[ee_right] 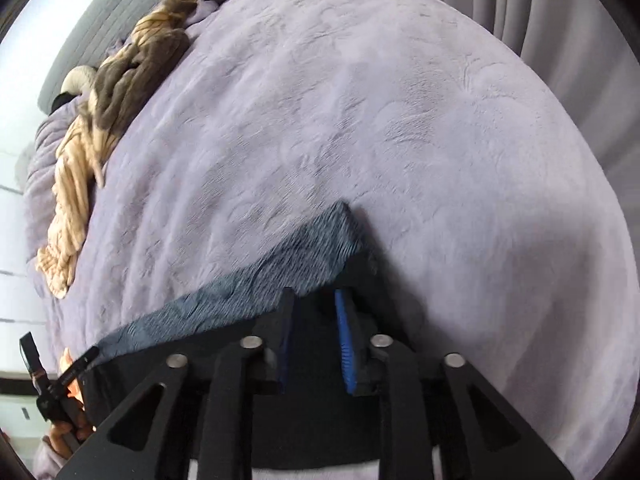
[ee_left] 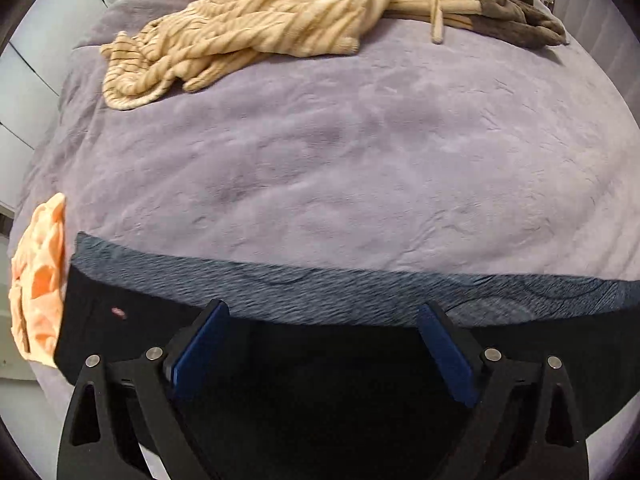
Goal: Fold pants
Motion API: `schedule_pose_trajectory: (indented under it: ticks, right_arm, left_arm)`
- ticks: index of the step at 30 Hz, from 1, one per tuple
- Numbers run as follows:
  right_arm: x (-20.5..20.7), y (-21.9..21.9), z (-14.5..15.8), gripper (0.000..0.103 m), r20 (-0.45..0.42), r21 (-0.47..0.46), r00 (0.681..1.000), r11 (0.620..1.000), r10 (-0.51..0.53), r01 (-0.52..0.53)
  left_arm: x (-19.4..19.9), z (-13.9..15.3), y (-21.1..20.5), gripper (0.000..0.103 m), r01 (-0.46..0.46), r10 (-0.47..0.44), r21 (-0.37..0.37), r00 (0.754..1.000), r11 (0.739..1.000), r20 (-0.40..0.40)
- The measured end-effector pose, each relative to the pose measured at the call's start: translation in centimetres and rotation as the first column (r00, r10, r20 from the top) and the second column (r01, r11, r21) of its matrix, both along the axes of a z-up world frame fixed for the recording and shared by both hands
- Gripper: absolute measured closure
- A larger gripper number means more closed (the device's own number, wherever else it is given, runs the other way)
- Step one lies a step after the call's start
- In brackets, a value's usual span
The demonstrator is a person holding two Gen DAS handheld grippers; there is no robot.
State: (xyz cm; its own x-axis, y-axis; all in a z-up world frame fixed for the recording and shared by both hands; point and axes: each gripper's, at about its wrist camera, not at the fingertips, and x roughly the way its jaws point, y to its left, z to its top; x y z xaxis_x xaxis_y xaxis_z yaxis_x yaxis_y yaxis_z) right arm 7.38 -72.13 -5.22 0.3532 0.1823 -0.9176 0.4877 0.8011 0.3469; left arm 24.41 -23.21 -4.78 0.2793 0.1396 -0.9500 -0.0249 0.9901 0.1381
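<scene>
Black pants with a grey-blue ribbed band (ee_left: 280,284) lie folded on the lilac blanket, near its front edge. My left gripper (ee_left: 324,308) hovers over the black cloth just behind that band. It is wide open and nothing is between its blue pads (ee_left: 200,352). In the right wrist view the same pants (ee_right: 260,288) end at a corner. My right gripper (ee_right: 314,294) stands over the black cloth by that corner, its jaws a little apart and open, with cloth showing in the gap but not pinched. The left gripper (ee_right: 60,344) shows small at the lower left, held by a hand (ee_right: 68,432).
A beige striped garment (ee_left: 248,36) and a brown one (ee_left: 516,16) lie heaped at the far side of the bed. An orange cloth (ee_left: 40,280) sits beside the pants' left end. The lilac blanket (ee_left: 360,160) covers the bed. Pale curtains (ee_right: 560,32) hang on the right.
</scene>
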Motion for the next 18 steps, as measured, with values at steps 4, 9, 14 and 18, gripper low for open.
schedule_pose_trajectory:
  ticks: [4,9,14,18]
  right_arm:
    - [-2.3,5.5,0.7,0.063,0.085,0.271,0.994,0.958,0.075,-0.096]
    - [-3.7,19.2,-2.2,0.063,0.095,0.549,0.972,0.804,0.213,-0.230]
    - [-3.4,31.8,-6.6,0.063,0.060,0.720,0.972,0.665,0.225,-0.199]
    - [-3.0,37.0,-8.8,0.063,-0.007,0.744,0.979,0.656,0.204,-0.131]
  left_arm:
    - [-3.3,-1.3,6.4,0.006,-0.005,0.006,0.092,1.000,0.996,-0.014]
    - [-7.8,-3.3,15.3,0.006,-0.108,0.116,0.151,0.992,0.983,-0.045]
    - [-9.0,-6.9,21.6,0.000,-0.138,0.137,-0.007,0.985,0.990,-0.103]
    - [-8.9,-7.1,21.0,0.000,-0.046,0.046,-0.003,0.994,0.999,-0.096]
